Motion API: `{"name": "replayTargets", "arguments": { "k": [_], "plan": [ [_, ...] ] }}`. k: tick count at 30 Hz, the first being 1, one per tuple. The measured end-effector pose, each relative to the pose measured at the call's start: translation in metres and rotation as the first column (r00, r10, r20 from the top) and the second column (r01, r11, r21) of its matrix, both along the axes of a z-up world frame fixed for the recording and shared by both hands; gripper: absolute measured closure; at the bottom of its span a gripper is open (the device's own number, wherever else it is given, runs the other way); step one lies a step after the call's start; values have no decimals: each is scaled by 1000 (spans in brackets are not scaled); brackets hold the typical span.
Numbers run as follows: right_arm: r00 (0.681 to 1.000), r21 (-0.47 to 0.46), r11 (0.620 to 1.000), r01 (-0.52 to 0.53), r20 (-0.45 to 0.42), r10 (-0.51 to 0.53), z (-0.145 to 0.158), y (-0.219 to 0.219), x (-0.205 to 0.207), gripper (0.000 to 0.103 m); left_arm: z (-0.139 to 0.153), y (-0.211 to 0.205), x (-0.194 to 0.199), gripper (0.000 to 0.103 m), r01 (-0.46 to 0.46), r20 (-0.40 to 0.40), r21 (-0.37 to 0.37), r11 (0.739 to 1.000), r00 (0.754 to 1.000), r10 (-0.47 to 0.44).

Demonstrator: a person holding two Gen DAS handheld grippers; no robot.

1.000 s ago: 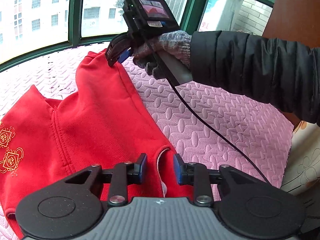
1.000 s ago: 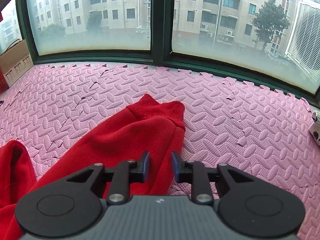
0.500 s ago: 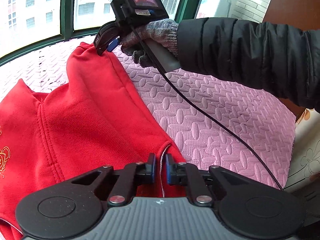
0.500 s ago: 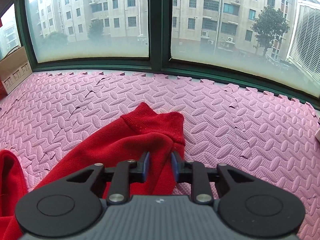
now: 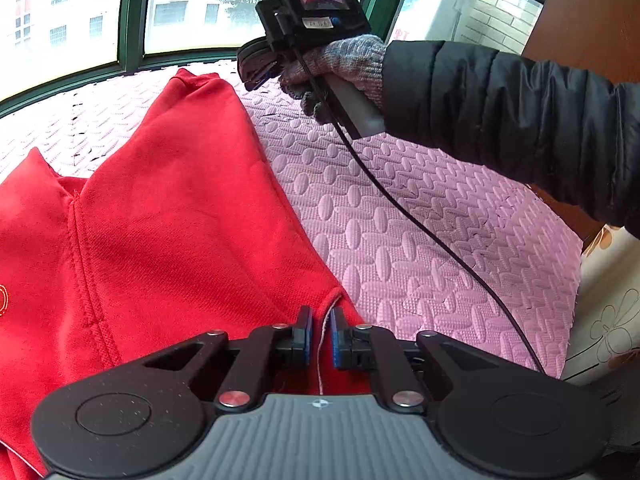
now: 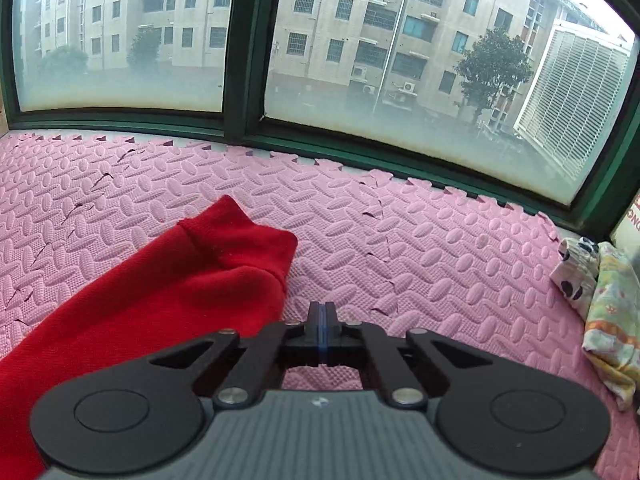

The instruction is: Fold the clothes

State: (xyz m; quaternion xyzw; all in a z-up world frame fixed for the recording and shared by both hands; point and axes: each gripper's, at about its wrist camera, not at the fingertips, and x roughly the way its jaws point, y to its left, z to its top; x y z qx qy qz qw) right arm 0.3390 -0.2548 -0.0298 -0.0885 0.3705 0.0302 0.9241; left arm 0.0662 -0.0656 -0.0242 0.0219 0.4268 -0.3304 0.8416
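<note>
The red top (image 5: 168, 216) lies flat on the pink mat (image 5: 400, 232), spread out to the left. The left gripper (image 5: 319, 330) sits low over its near corner. Its two fingers are pinched close on the red cloth edge, with a thin white thread between them. The sleeve (image 6: 168, 280) runs up to the cuff (image 6: 244, 232). The right gripper (image 6: 322, 322) is just right of the sleeve, above bare mat. Its fingers are pressed tight together with nothing in them. Folded cloths (image 6: 600, 280) sit far right.
</note>
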Motion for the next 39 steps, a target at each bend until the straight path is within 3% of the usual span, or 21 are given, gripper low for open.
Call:
{"name": "replayTargets", "arguments": {
  "k": [6, 7, 9, 14, 18, 20, 22, 24, 27, 30, 32, 36, 38, 39],
  "plan": [
    [991, 73, 988, -133, 30, 131, 11, 24, -4, 95, -2, 0, 1, 93, 9, -4, -7, 1000, 1000, -9],
    [987, 85, 983, -161, 35, 159, 12, 30, -5, 87, -3, 0, 1, 93, 8, -6, -10, 1000, 1000, -8],
    [978, 108, 972, -207, 18, 206, 11, 42, -3, 85, -3, 0, 1, 93, 5, -10, -14, 1000, 1000, -5],
    [985, 58, 986, -156, -64, 160, -14, 47, 5, 84, 0, 6, 3, 93, -13, -30, -30, 999, 999, 13],
    [982, 39, 983, -178, -60, 180, 0, 49, -5, 83, 9, 19, 3, 90, -33, -30, -46, 998, 999, 32],
    [969, 66, 970, -236, -53, 239, 13, 59, -14, 83, 15, 27, 0, 84, -53, -10, -40, 998, 999, 52],
    [957, 88, 956, -280, -54, 285, 21, 70, -19, 83, 20, 39, -1, 64, -90, 11, -31, 995, 996, 91],
    [927, 171, 921, -350, -74, 367, 32, 95, -25, 83, 26, 51, 0, 61, -137, 37, -12, 990, 990, 138],
    [882, 325, 858, -397, -124, 455, 36, 124, -32, 78, 29, 74, 4, 50, -235, 59, 11, 972, 970, 234],
    [851, 472, 797, -376, -165, 499, 35, 147, -35, 71, 31, 99, 10, 48, -341, 79, 36, 939, 938, 337],
    [840, 501, 789, -356, -199, 505, 31, 162, -36, 66, 32, 113, 12, 46, -394, 89, 40, 918, 917, 389],
    [830, 508, 797, -328, -249, 500, 19, 187, -37, 66, 36, 141, 14, 42, -491, 108, 41, 870, 868, 484],
    [833, 512, 797, -320, -249, 494, 15, 190, -39, 72, 37, 155, 15, 40, -537, 117, 41, 843, 840, 530],
    [836, 516, 794, -321, -240, 494, 14, 190, -41, 85, 38, 162, 15, 40, -559, 121, 41, 828, 825, 552]
  ]
}}
